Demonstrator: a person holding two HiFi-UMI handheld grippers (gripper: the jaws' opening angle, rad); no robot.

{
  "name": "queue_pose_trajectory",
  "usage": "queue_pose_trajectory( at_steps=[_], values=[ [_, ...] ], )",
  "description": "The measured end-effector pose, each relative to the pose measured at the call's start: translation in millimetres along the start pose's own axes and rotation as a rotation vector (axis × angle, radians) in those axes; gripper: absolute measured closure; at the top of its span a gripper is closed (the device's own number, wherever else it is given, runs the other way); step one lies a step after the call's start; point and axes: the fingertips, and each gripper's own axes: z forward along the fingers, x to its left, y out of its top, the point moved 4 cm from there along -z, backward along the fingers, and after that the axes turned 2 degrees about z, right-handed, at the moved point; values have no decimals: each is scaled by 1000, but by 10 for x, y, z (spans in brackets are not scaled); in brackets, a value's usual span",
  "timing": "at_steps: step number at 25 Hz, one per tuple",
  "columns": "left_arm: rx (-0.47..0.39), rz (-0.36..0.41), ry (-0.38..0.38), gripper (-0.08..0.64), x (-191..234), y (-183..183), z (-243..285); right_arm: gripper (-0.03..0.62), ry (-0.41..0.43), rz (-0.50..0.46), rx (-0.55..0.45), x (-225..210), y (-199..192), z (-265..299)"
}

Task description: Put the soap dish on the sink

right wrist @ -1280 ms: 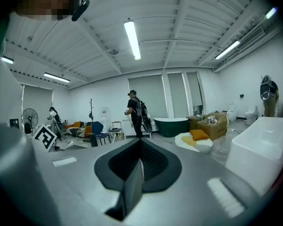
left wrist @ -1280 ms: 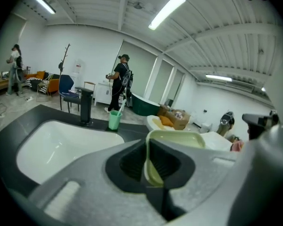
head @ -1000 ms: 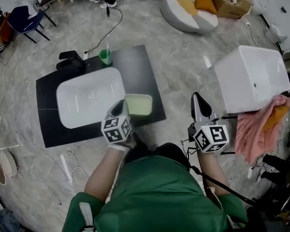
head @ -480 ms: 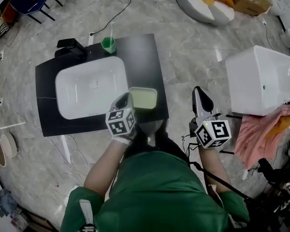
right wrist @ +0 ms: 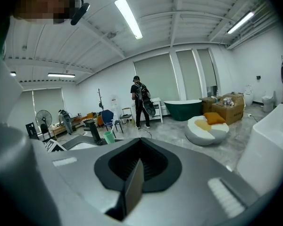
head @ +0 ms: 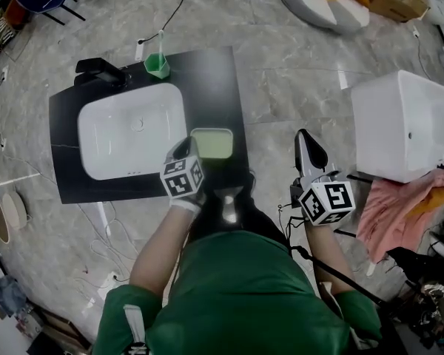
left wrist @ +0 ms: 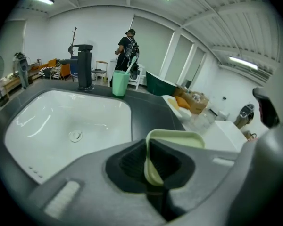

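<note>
My left gripper [head: 186,149] is shut on the near rim of a pale green soap dish [head: 212,143]. The dish sits level over the black counter [head: 220,87], just right of the white sink basin [head: 129,140]. I cannot tell whether it touches the counter. In the left gripper view the dish [left wrist: 177,138] juts out from the left gripper [left wrist: 154,169], with the basin [left wrist: 66,126] to its left. My right gripper [head: 309,154] hangs over the floor right of the counter, shut with nothing in it. In its own view the right gripper [right wrist: 132,192] is shut too.
A black faucet [head: 98,72] and a green cup [head: 156,65] stand behind the basin. A white tub-like box [head: 405,124] and a pink cloth [head: 398,205] are at the right. A cable [head: 170,17] runs over the floor. A person [left wrist: 127,51] stands far off.
The left gripper carried the soap dish slightly up and forward, then lower again beside the basin. The head view shifted a little. The right gripper stayed about where it was.
</note>
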Motion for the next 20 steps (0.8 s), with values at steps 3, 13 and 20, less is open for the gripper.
queue_pose_trajectory(
  at_steps=[3, 13, 20],
  values=[
    [16, -15, 23, 538, 26, -45, 77, 601, 7, 2, 13, -64, -30, 33],
    [52, -22, 66, 529, 0, -158, 203, 600, 0, 2, 16, -226, -28, -5],
    [2, -6, 69, 495, 4, 12, 16, 601, -2, 1, -15, -196, 78, -91]
  ],
)
